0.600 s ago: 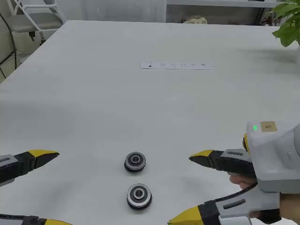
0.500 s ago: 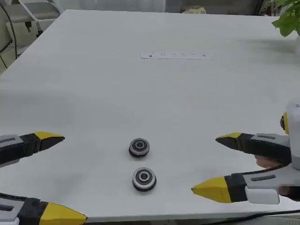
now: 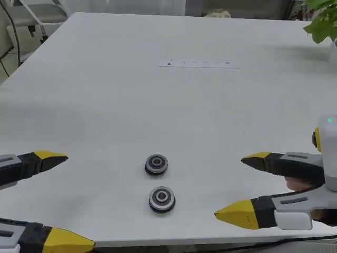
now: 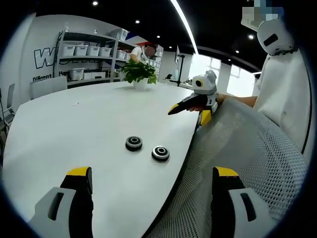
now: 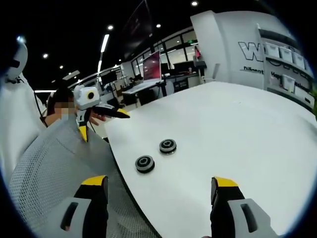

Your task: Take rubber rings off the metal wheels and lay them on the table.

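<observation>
Two metal wheels with black rubber rings lie flat near the table's front edge: the far wheel (image 3: pixel 156 164) (image 4: pixel 133 143) (image 5: pixel 168 146) and the near wheel (image 3: pixel 161 200) (image 4: pixel 160 153) (image 5: pixel 144 163). My left gripper (image 3: pixel 52 200) (image 4: pixel 151 178) stands open at the left of them, one jaw over the table, one off its front edge. At the right my right gripper (image 3: pixel 234 187) (image 5: pixel 158 188) is open too, a hand's width from the wheels. Nothing sits between either pair of jaws.
A white power strip (image 3: pixel 199 64) lies at mid-table far back. A green plant (image 3: pixel 321 21) (image 4: pixel 138 73) stands at the back right corner. The white table (image 3: pixel 105 95) has a front edge just below the wheels; a mesh chair back (image 4: pixel 237 148) is beside it.
The head camera tipped down and back, so the wheels shifted up in view. Both grippers drew outward a little, the right one to the right; the wheels lie as before.
</observation>
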